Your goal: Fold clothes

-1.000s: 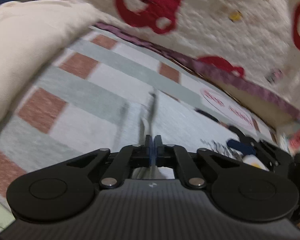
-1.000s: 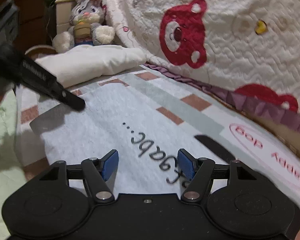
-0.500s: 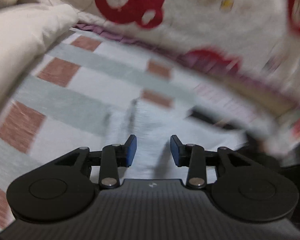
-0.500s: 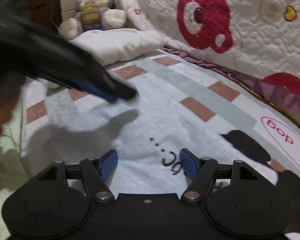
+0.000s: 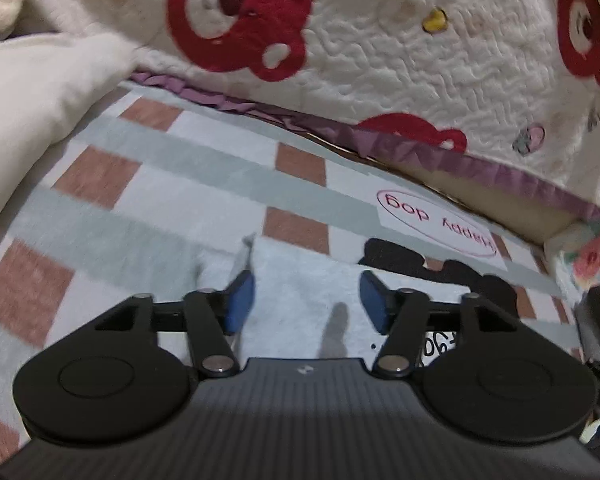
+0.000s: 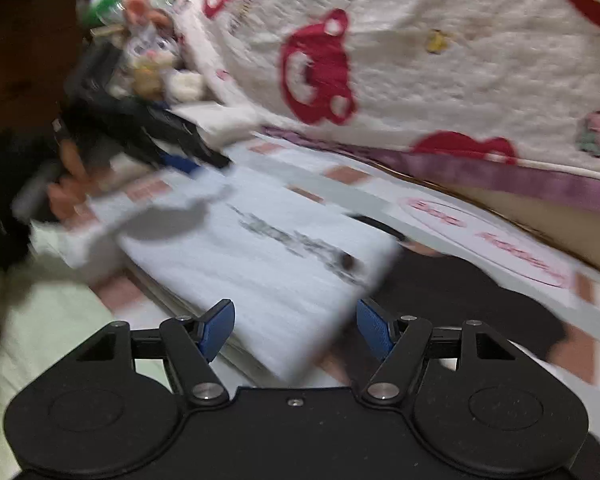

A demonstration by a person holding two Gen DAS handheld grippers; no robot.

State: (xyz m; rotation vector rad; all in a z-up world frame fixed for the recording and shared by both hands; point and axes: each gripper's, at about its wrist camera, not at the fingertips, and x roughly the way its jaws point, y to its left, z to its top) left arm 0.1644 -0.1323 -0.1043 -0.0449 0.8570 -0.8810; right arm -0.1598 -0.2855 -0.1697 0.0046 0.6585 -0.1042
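Note:
A pale blue-white garment with black lettering [image 6: 276, 264] lies folded into a flat rectangle on the checked bed sheet [image 5: 204, 200]. In the left wrist view the same garment [image 5: 300, 280] lies just under and ahead of my left gripper [image 5: 306, 300], which is open and empty, with a fabric corner sticking up beside its left pad. My right gripper [image 6: 296, 326] is open and empty, over the near edge of the folded garment. My left gripper also shows in the right wrist view [image 6: 180, 156], blurred, above the garment's far left corner.
A quilt with red bear prints [image 5: 360, 32] rises behind the sheet. A cream pillow [image 5: 32, 92] lies at the left, a plush toy [image 6: 152, 68] beyond it. A pale green cloth [image 6: 40, 340] covers the near left. Black patches [image 6: 460, 292] are printed on the sheet.
My left gripper opened and let go of the garment's edge, which now lies flat on the folded stack. My right gripper drew back toward the near edge, staying open.

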